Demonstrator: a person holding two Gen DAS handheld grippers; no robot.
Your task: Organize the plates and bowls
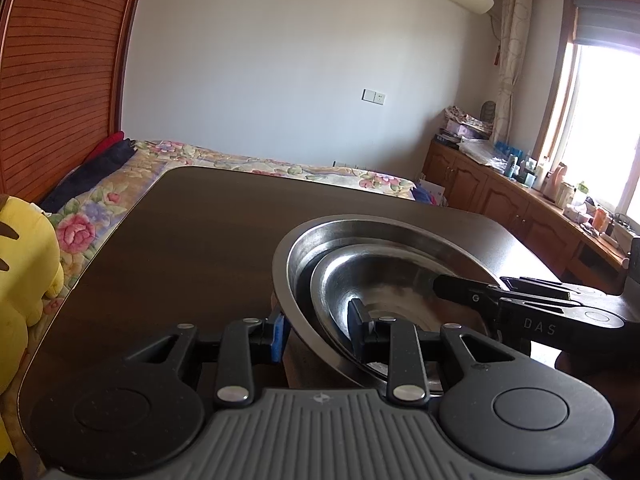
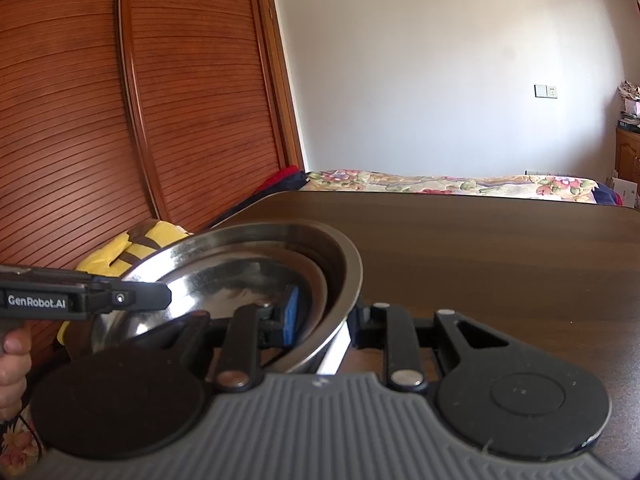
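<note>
Blown-out window (image 1: 600, 120), fisheye warp, dim fg

steel bowls (image 1: 376, 264): 2, nested | tools (image 1: 320, 332): 2 | table (image 1: 192, 240): 1

Left wrist camera sits low behind its gripper (image 1: 318, 330), looking across the desk (image 1: 180, 248) toward the bed (image 1: 240, 160) and window (image 1: 600, 120). Right wrist camera, equally low and close, faces the wardrobe (image 2: 120, 100) and bed. Both share the nested steel bowls (image 1: 384, 264), right up near each lens, plus the desk.
</note>
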